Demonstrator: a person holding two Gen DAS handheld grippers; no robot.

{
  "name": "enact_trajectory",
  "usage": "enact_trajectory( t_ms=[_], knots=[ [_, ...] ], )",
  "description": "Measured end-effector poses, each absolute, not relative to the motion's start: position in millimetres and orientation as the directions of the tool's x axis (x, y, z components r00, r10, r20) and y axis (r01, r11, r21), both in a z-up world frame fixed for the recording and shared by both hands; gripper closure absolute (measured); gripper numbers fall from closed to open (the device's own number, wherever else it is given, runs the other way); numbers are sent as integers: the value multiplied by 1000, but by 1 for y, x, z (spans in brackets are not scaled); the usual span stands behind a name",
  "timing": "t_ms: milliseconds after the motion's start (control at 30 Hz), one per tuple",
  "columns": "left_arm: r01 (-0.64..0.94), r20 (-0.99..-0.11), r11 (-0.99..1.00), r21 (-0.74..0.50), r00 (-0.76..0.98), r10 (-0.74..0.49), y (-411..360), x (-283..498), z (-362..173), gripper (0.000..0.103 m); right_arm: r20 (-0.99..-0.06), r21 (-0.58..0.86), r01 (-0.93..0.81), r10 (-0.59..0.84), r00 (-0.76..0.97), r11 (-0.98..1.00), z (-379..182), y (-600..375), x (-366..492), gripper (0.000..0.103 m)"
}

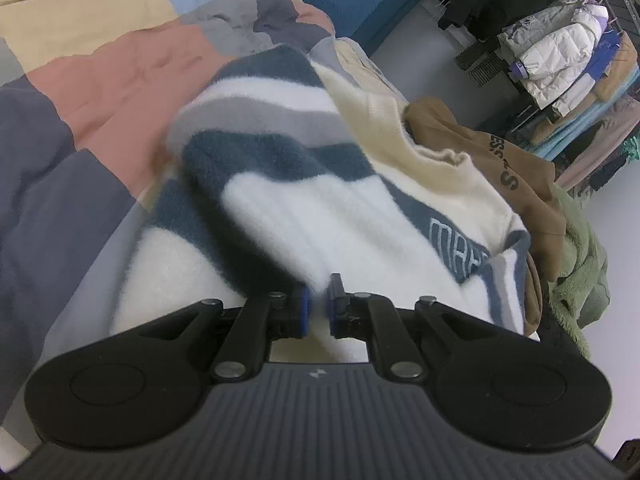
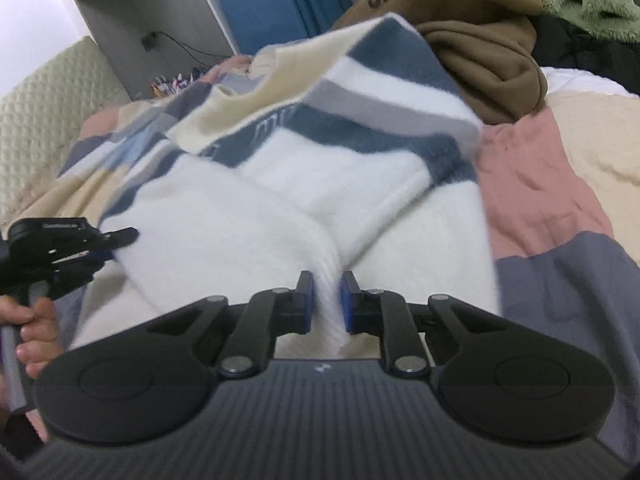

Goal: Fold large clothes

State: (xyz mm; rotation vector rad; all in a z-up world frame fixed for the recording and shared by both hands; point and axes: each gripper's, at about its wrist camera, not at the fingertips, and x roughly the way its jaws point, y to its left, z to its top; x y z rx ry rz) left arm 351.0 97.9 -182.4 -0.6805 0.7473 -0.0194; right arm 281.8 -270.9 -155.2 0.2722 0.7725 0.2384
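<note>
Pinching a white fold of the striped fleece sweater [image 1: 280, 184], the left gripper [image 1: 317, 306] has its fingers nearly closed on the cloth. The right gripper [image 2: 325, 300] likewise clamps a ribbed white edge between narrowly parted fingers. Ahead of both, the sweater drapes over a patchwork quilt [image 1: 100, 92] on the bed, a brown hoodie [image 2: 480, 60] beyond.

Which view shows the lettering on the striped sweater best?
Left wrist view: the pale lettering on the striped sweater faces the camera, unobstructed. In the right wrist view the lettering is blurred and partly covered by a fold.
</note>
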Motion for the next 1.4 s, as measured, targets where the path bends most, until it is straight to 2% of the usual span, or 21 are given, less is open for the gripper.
enact_trajectory(
  t_ms=[167, 400, 533, 567, 600, 667, 733, 800, 833, 967, 1067, 1200, 1400],
  knots=[
    [-204, -633, 833, -515, 746, -208, 99, 327, -169, 90, -645, 337, -115, 318, 695, 934, -149, -273, 277, 83],
    [-214, -672, 891, -401, 730, -127, 92, 275, -143, 89, -663, 326, -80, 288, 691, 942, -141, -291, 249, 73],
    [-219, -713, 894, -391, 686, -143, 93, 251, -138, 89, -678, 358, -14, 270, 684, 933, -138, -310, 231, 73],
    [-221, -724, 893, -393, 672, -153, 94, 246, -137, 88, -683, 360, 4, 261, 683, 933, -137, -313, 227, 68],
    [-227, -734, 889, -397, 661, -158, 95, 241, -137, 82, -687, 363, 17, 255, 680, 932, -137, -316, 224, 55],
    [-264, -751, 879, -397, 645, -145, 100, 228, -135, 67, -690, 372, 35, 251, 679, 927, -136, -319, 218, 46],
    [-291, -757, 870, -399, 639, -134, 107, 216, -131, 50, -690, 383, 58, 244, 681, 922, -136, -321, 214, 40],
    [-316, -764, 859, -403, 632, -126, 113, 209, -127, 46, -692, 397, 105, 222, 687, 912, -138, -327, 211, 24],
    [-324, -767, 853, -409, 629, -128, 115, 206, -126, 45, -693, 402, 136, 204, 691, 906, -139, -331, 210, 21],
    [-364, -791, 844, -395, 602, -110, 118, 201, -129, 41, -739, 455, 297, 169, 652, 840, -158, -352, 213, 20],
    [-408, -822, 820, -402, 555, -128, 121, 205, -147, 41, -776, 533, 364, 270, 570, 764, -180, -360, 221, 20],
    [-455, -836, 758, -468, 507, -211, 126, 211, -171, 41, -744, 609, 280, 412, 526, 742, -186, -347, 225, 18],
    [-357, -791, 749, -559, 499, -353, 106, 213, -182, 42, -636, 729, 159, 571, 519, 666, -185, -329, 216, 18]
  ],
)
